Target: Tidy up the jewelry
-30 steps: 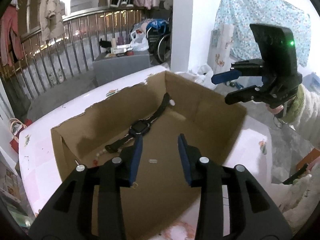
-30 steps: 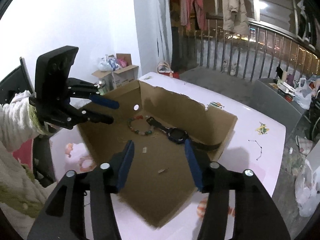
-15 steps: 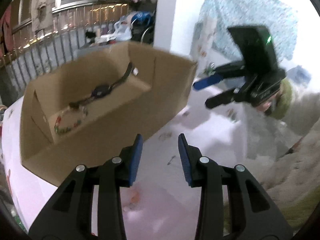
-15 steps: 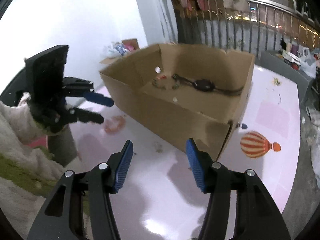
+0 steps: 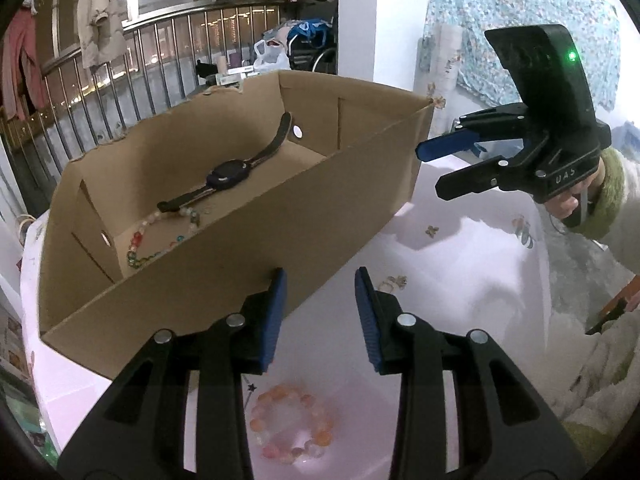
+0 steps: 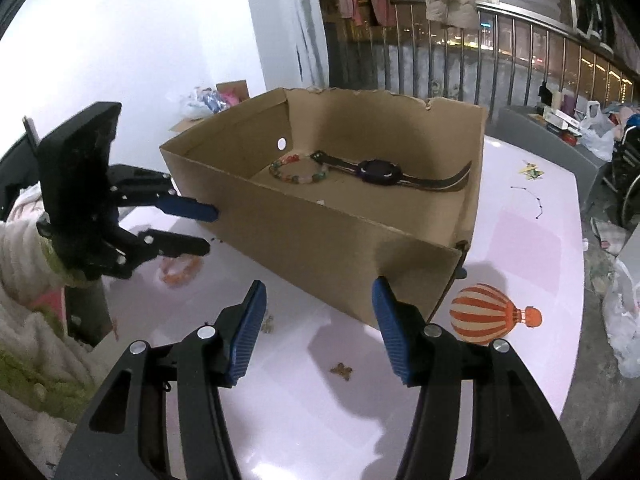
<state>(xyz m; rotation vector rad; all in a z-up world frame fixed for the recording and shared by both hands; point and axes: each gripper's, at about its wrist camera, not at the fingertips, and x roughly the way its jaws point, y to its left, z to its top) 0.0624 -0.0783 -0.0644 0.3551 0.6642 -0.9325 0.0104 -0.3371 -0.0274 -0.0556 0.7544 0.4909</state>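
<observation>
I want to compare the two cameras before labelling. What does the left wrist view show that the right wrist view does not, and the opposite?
Only the left wrist view shows the pink bead bracelet clearly, lying on the table just below the left gripper, and a floral cloth on the wall.

Only the right wrist view shows the striped balloon picture on the table beside the box corner.

Both show the cardboard box, with the black watch and the multicoloured bead bracelet inside, and the right gripper, jaws open and empty like the left.
</observation>
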